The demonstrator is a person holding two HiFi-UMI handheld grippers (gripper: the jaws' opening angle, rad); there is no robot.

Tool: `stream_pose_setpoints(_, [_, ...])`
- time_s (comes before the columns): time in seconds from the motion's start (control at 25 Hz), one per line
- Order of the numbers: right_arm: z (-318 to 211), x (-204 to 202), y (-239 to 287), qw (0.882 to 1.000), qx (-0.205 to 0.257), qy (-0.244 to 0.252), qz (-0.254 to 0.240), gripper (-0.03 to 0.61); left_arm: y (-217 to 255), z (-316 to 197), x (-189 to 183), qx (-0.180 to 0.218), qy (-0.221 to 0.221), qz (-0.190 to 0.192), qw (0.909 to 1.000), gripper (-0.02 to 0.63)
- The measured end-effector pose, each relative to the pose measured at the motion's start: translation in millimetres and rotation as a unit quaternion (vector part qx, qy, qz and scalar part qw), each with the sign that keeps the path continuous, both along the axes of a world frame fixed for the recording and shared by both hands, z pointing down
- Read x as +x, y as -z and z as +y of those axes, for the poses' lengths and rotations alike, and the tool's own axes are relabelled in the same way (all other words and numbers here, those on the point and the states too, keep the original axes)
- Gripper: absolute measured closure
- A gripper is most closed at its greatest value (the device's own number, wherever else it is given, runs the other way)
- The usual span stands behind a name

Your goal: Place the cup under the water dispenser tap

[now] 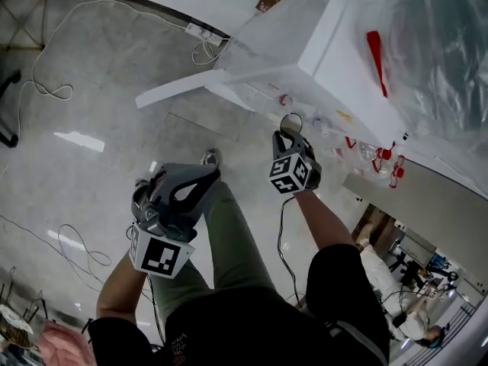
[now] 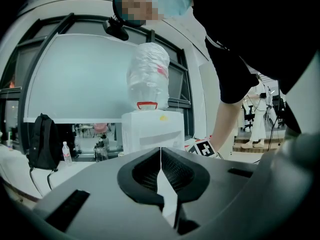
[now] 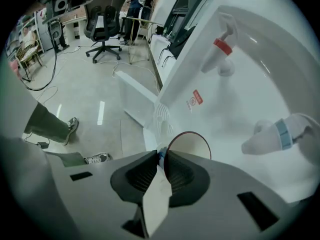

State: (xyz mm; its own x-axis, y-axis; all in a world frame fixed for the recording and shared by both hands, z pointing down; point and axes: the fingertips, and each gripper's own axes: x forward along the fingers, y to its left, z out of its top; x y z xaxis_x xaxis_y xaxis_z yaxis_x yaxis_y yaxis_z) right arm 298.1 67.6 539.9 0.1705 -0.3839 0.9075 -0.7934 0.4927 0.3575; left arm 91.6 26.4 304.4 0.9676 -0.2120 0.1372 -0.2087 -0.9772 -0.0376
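Beside the dispenser (image 3: 240, 99), right gripper (image 3: 161, 156) angles down, fingers (image 3: 178, 172) pinching the cup (image 3: 189, 145); left gripper's (image 2: 160, 153) fingers (image 2: 144, 174) together.

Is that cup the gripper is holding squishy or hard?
Probably squishy: the right gripper pinches the cup by one thin wall, jaws nearly together, so it looks like paper. Likely light too, since it looks empty and hangs from that one pinch. Its round rim might bend if squeezed harder.

Under me, the glossy pale floor (image 1: 91, 59) carries loose white cables (image 1: 47, 90), a power strip (image 1: 204, 33) and the water dispenser (image 1: 305, 36).
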Motion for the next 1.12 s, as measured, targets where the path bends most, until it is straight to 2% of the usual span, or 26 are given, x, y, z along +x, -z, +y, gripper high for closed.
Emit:
stream_pose_setpoints(0.28, [-11.1, 22.2, -17.8, 1.0, -0.021, -0.004, 0.007, 0.501, -13.2, -6.4, 11.8, -0.012, 0.007, -0.033, 0.9994, 0.594])
stream_pose_setpoints(0.6, [-16.0, 27.9, -29.0, 1.0, -0.026, 0.0, 0.015, 0.501, -23.0, -10.2, 14.4, -0.022, 0.018, -0.041, 0.9988, 0.594])
stream_pose_setpoints(0.88, [-15.8, 26.7, -23.2, 1.0, 0.013, -0.022, 0.01, 0.499, -22.2, -9.7, 11.0, -0.022, 0.015, -0.041, 0.9988, 0.594])
stream_pose_setpoints(1.12, [-12.2, 18.1, -6.5, 0.999, 0.042, -0.033, -0.004, 0.469, -17.1, -6.8, 6.9, -0.018, 0.008, -0.041, 0.999, 0.593])
